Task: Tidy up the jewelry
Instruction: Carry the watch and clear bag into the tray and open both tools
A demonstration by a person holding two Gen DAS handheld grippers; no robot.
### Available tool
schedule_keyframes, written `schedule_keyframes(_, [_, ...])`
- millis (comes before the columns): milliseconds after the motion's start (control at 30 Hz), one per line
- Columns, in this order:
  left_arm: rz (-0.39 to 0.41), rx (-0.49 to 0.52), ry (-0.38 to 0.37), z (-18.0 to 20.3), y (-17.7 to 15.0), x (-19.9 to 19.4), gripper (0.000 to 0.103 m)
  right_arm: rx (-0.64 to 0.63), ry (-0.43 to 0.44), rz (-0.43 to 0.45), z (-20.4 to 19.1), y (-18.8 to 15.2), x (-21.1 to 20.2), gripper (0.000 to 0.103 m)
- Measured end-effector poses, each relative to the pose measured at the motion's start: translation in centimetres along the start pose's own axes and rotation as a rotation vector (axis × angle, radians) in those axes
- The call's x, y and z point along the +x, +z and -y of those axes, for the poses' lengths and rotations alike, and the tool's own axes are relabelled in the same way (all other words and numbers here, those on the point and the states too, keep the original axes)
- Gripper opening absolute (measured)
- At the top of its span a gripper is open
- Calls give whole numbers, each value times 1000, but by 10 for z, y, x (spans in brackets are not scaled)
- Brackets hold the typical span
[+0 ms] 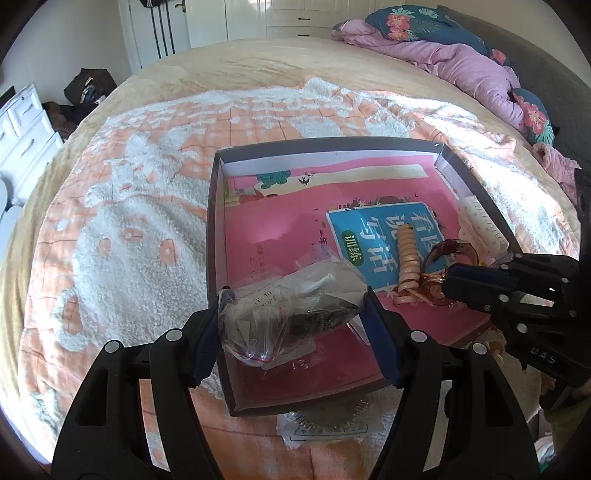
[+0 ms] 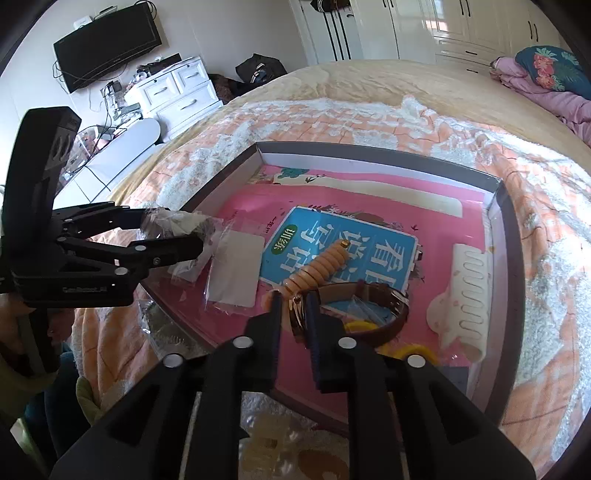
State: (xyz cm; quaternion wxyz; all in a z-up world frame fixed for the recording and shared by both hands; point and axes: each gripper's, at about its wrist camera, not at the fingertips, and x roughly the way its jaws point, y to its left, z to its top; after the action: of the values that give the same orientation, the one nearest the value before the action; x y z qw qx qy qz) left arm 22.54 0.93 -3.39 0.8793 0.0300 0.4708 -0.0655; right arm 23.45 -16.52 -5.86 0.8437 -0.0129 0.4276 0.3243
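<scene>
Bed covered by orange-white blanket [image 1: 147,206]. Purple quilt [image 1: 461,62] bunched near floral pillow [image 1: 410,22]. TV [image 2: 107,44] mounted above white dresser [image 2: 177,92]. Dark bag [image 2: 260,68] left on floor.

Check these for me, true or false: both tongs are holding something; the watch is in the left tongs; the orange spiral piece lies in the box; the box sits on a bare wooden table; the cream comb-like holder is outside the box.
1. Both tongs are holding something. True: the left tongs are clamped on a clear plastic bag, and the right tongs are clamped on a watch.
2. The watch is in the left tongs. False: it is in the right tongs.
3. The orange spiral piece lies in the box. True.
4. The box sits on a bare wooden table. False: it sits on a peach and white blanket on a bed.
5. The cream comb-like holder is outside the box. False: it lies inside, by the right wall.
</scene>
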Motion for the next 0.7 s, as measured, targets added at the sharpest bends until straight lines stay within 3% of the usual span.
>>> schedule_keyframes(333, [-14,-10,-10,1,-4,1,64,30,-29,89,-3,-4,-47,53])
schedule_keyframes(400, [4,-11,-10,2,-4,-5,66,34,-35,114,-3,-3,-57,61])
schedule_keyframes(467, [21,-11,-9,3,-2,-12,75,40,-44,146,-4,-1,-68,69])
schedule_keyframes(700, [79,-22,18,2,-1,-42,83,31,-53,202,-11,0,-92,75])
